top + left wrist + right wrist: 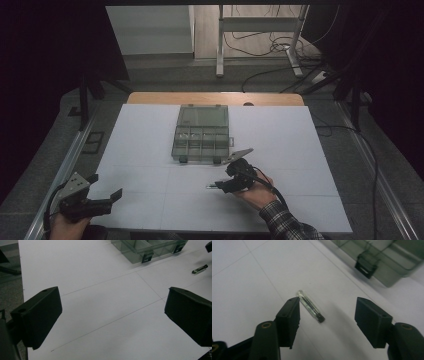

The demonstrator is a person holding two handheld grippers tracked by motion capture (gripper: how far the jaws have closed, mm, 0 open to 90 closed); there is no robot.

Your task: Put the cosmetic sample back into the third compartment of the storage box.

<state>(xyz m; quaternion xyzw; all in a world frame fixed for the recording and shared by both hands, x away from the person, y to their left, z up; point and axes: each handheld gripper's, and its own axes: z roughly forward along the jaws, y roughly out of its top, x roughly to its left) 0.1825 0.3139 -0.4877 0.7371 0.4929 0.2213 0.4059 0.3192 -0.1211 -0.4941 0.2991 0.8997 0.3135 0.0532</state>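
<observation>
The right gripper (327,322), jaws apart and empty, hangs over the small clear tube with a black cap (310,306) lying slantwise between them on the white table (150,150) near its front edge.

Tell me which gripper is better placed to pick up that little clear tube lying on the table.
The right gripper: the tube lies between its open jaws, by one pad. The left gripper hangs open over bare table, far from the tube.
</observation>
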